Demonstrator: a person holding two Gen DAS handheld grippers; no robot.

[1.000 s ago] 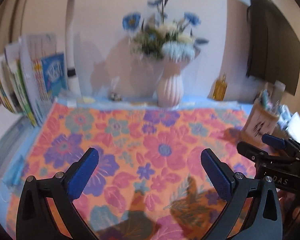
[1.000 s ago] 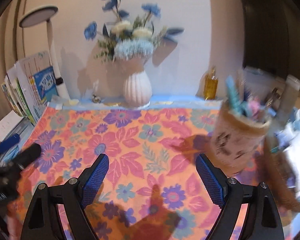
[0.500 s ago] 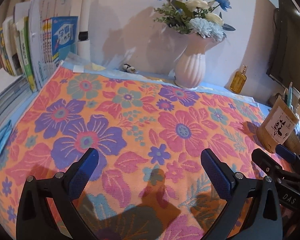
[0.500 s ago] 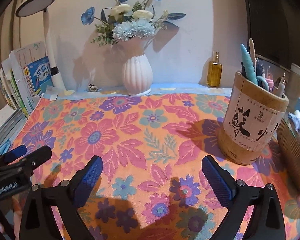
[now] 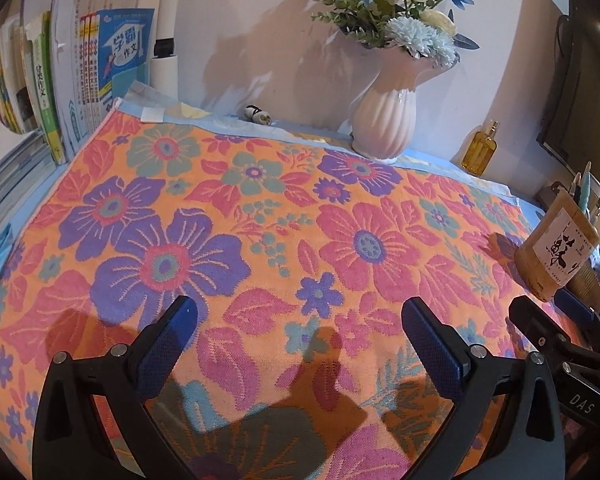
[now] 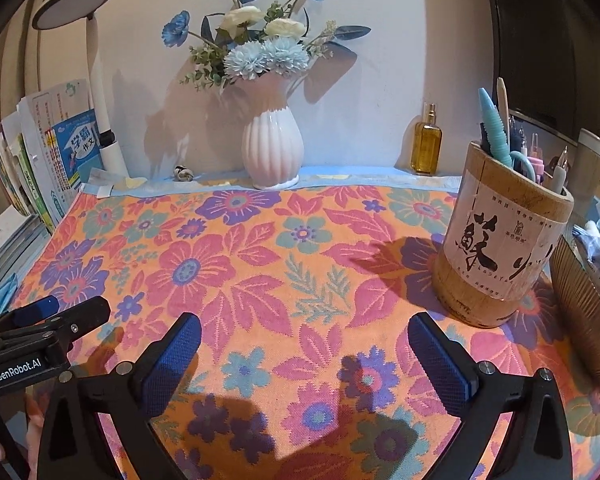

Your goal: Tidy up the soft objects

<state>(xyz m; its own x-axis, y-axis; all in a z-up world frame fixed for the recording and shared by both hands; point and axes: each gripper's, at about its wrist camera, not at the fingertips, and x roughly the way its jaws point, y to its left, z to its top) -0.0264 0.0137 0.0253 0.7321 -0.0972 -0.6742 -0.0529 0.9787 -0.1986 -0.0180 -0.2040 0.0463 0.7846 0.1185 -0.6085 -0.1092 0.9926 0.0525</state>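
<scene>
A flowered orange, pink and purple towel (image 5: 260,200) lies spread flat over the desk and fills both views (image 6: 260,264). My left gripper (image 5: 300,312) hovers open over the towel's near left part, with nothing between its blue pads. My right gripper (image 6: 304,326) hangs over the near right part; its jaws are opening and only towel shows between them. Each gripper shows at the edge of the other's view: the right one (image 5: 540,324) at the right, the left one (image 6: 56,312) at the left.
A white ribbed vase (image 6: 272,152) with blue flowers stands at the back edge, beside an amber bottle (image 6: 426,144). A bamboo pen holder (image 6: 500,256) rests on the towel's right side, next to a woven basket (image 6: 584,312). Upright books (image 5: 80,80) and a lamp post (image 6: 100,112) line the left.
The left gripper has sunk and tipped down toward the towel, which now fills its view. The right gripper's jaws have spread wider; that hand has barely moved.
</scene>
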